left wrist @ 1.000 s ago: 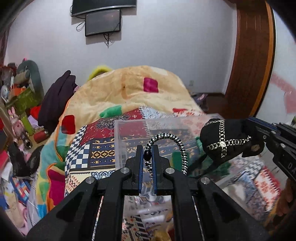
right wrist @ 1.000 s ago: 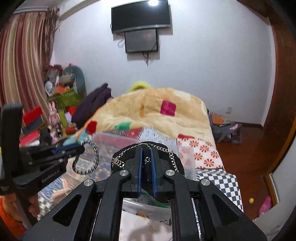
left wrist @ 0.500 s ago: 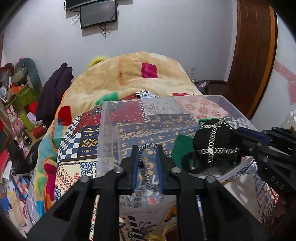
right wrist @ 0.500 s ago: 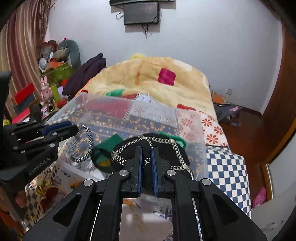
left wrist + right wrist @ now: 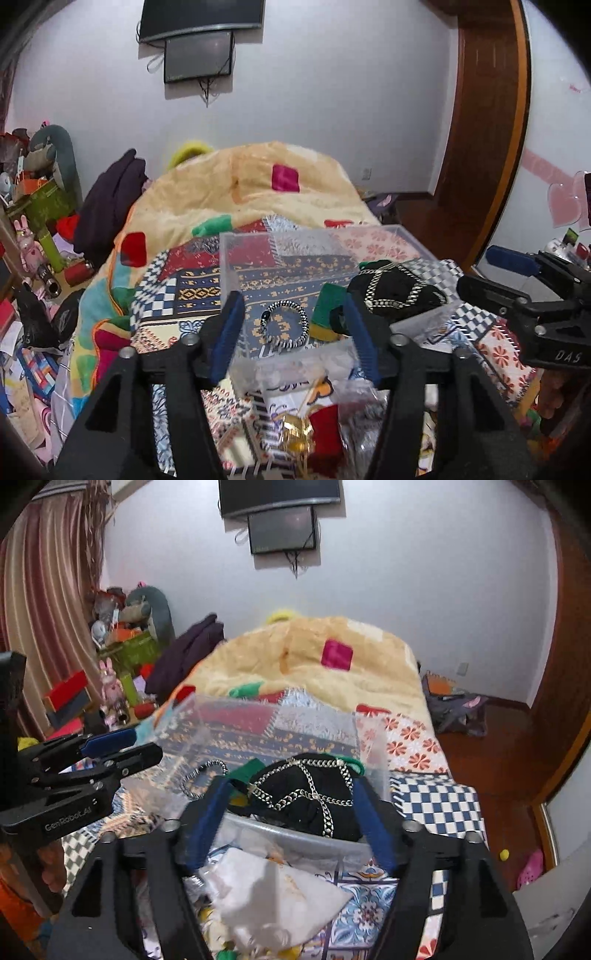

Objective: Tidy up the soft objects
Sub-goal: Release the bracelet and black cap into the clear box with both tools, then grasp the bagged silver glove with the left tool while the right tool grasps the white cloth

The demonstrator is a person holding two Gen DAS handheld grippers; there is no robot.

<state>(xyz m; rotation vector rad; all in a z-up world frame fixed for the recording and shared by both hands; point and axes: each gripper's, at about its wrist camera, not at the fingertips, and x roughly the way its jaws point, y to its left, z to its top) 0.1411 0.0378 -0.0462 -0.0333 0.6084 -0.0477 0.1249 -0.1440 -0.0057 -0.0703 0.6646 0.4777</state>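
A clear plastic box [image 5: 236, 266] stands on the patterned bedspread; it also shows in the right wrist view [image 5: 184, 716]. Inside lie a black-and-white braided bracelet [image 5: 284, 326], a black cap with silver chains [image 5: 399, 291] and a green soft item [image 5: 327, 308]. My left gripper [image 5: 291, 332] is open and empty just in front of the bracelet. My right gripper [image 5: 291, 808] is open and empty, its blue fingers on either side of the chained cap [image 5: 310, 801]. The bracelet [image 5: 199, 779] shows left of the cap.
A beige blanket [image 5: 258, 192] is heaped at the far end of the bed. Clutter of toys and boxes [image 5: 122, 657] lines the left wall. White cloth and small items [image 5: 266, 890] lie in front of the box. A wooden door [image 5: 480, 129] stands at right.
Both grippers opened and let go: the bracelet and the chained cap now lie in the clear box. Both grippers have drawn back slightly.
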